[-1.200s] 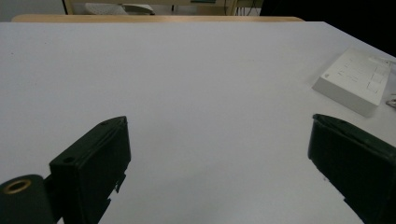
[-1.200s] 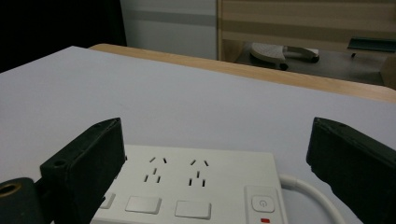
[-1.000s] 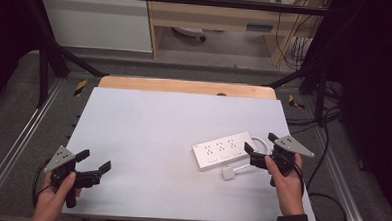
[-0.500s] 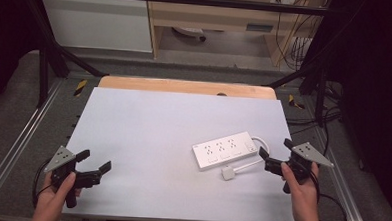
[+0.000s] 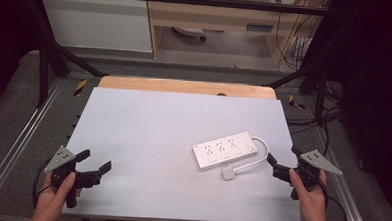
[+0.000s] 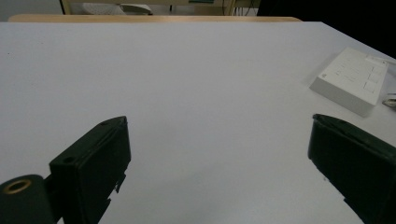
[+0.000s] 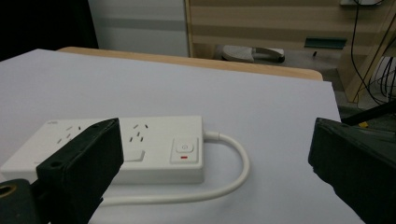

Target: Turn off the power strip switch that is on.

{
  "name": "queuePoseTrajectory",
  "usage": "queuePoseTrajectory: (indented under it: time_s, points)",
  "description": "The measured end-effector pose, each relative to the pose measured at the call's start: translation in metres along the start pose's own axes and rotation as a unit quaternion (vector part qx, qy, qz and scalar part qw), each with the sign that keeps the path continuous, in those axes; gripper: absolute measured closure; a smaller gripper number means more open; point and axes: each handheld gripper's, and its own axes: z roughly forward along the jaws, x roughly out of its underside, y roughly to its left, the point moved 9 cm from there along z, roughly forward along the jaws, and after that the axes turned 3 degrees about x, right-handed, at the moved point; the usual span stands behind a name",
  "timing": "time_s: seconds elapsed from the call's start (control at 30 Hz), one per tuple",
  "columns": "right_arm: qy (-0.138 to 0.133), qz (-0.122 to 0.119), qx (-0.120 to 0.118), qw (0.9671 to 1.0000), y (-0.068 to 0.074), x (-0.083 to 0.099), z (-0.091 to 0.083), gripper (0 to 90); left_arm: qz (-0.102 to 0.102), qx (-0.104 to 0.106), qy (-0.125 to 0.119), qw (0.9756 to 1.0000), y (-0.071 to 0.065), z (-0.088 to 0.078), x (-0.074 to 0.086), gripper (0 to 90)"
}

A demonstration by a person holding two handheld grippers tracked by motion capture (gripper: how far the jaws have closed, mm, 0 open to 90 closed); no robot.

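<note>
Right gripper (image 5: 281, 170) pulled back off power strip (image 5: 225, 150), jaws spread, empty; left gripper (image 5: 94, 167) unmoved, jaws spread; strip released on surface (image 5: 158, 124).

Looking along the left gripper (image 6: 219, 163), its two black jaws stand wide apart with nothing between them, just bare white table (image 6: 187, 84) beneath. Off to the far right, a white power strip (image 6: 352, 79) lies flat on the table, well apart from the jaws, its sockets faintly visible. A wooden edge (image 6: 154, 18) runs along the table's far side.
</note>
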Motion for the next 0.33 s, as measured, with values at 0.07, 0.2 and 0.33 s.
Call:
queuePoseTrajectory:
  time_s: [0.07, 0.2, 0.33]
  points:
    - [0.009, -0.001, -0.002, 1.0000, -0.001, 0.007, 0.002, 3.6, -0.001, 0.000, 0.001, 1.0000, -0.001, 0.000, 0.000, 5.7]
    - [0.040, -0.003, -0.018, 0.9990, 0.004, 0.023, 0.010, 3.5, 0.001, 0.001, 0.002, 1.0000, -0.001, 0.001, 0.000, 5.7]
    - [0.094, -0.007, -0.023, 0.9953, 0.007, 0.042, 0.019, 3.4, 0.000, 0.001, 0.003, 1.0000, -0.001, 0.001, 0.000, 5.7]
